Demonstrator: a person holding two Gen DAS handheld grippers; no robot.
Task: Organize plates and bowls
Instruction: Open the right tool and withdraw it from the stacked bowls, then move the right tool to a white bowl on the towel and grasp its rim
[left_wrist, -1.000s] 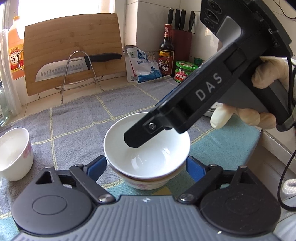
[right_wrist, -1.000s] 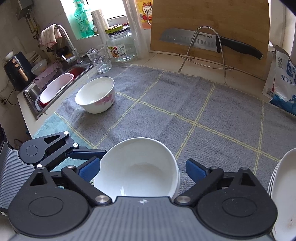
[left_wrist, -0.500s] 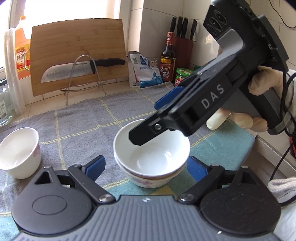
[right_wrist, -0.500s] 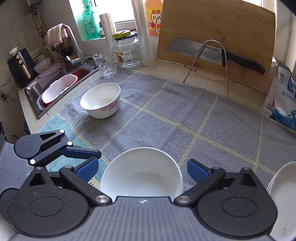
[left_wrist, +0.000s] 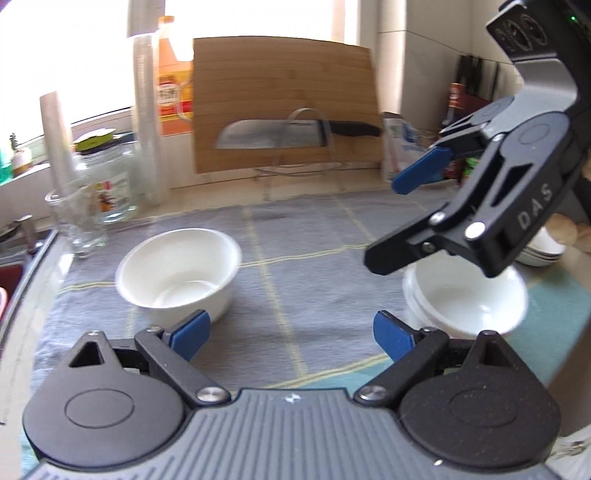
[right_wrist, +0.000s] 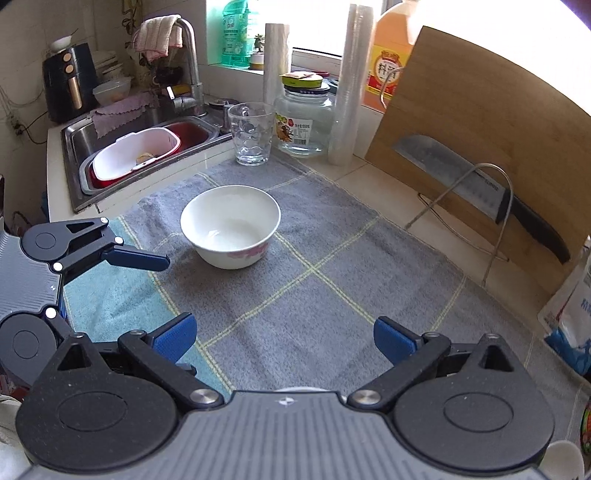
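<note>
A single white bowl (left_wrist: 179, 271) with a pink flower pattern stands on the grey cloth (left_wrist: 295, 240); it also shows in the right wrist view (right_wrist: 229, 225). Two nested white bowls (left_wrist: 467, 301) stand at the right of the left wrist view, under the right gripper's body. A stack of white plates (left_wrist: 545, 247) sits behind it. My left gripper (left_wrist: 291, 334) is open and empty, facing the cloth between the bowls. My right gripper (right_wrist: 284, 338) is open and empty, raised above the cloth. The left gripper's fingers (right_wrist: 135, 257) show at the left of the right wrist view.
A cutting board (right_wrist: 476, 155) with a knife (right_wrist: 480, 188) on a wire stand leans at the back. A glass (right_wrist: 253, 134), a jar (right_wrist: 304, 122) and bottles stand by the window. A sink (right_wrist: 140, 147) with a pink tub lies left. A white packet (right_wrist: 570, 314) lies at the right.
Both grippers have drawn back from the nested bowls. The left view has swung left, so the single bowl is nearer its middle. The right gripper has lifted and the nested bowls have left its view.
</note>
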